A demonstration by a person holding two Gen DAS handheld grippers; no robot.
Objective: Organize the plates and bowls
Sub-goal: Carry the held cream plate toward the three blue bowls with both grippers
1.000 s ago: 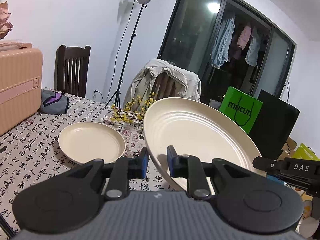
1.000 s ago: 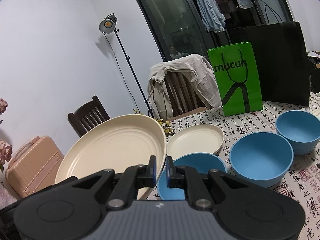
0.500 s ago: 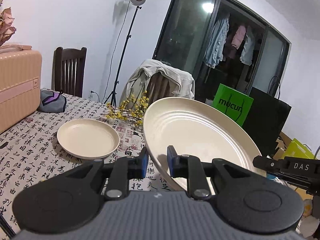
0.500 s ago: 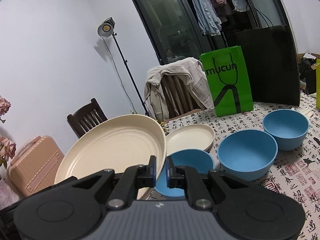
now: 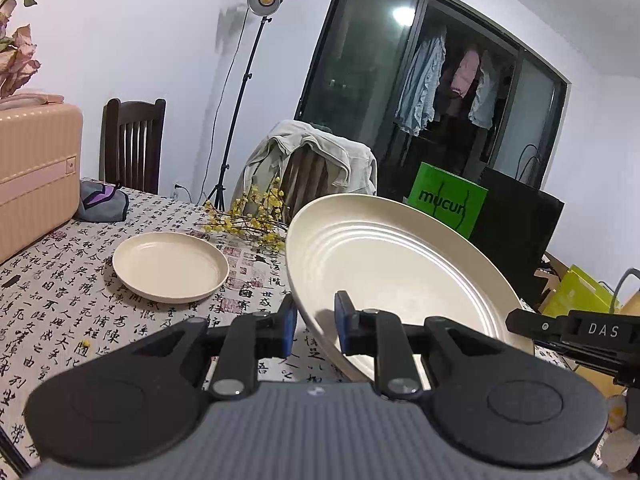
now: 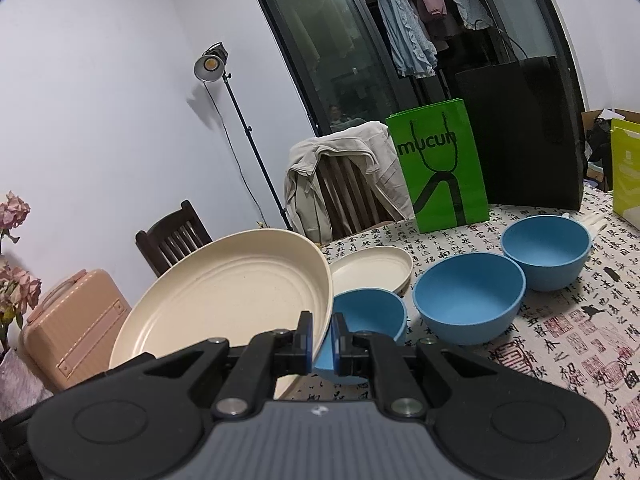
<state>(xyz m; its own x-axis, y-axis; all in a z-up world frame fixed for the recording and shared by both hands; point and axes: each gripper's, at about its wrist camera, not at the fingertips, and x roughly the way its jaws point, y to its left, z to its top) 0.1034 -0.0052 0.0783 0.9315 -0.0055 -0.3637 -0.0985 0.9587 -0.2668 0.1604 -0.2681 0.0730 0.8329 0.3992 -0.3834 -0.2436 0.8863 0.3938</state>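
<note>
1. Both grippers have carried the large cream ribbed plate sideways over the table since a second ago: the small cream plate on the calligraphy-print tablecloth now sits farther off to the left in the left wrist view.
2. Left gripper is clamped on the big plate's near-left rim, and the right gripper pinches the opposite edge tight; the plate hangs tilted, clear of the table.
3. To do this step well, I would level the plate, keep both hands moving together, centre it over the small plate and lower gently.
4. Three blue bowls wait to the right.
5. Readable writing: "mucun" on the green paper bag, "DAS" on the right gripper's side in the left view.
</note>
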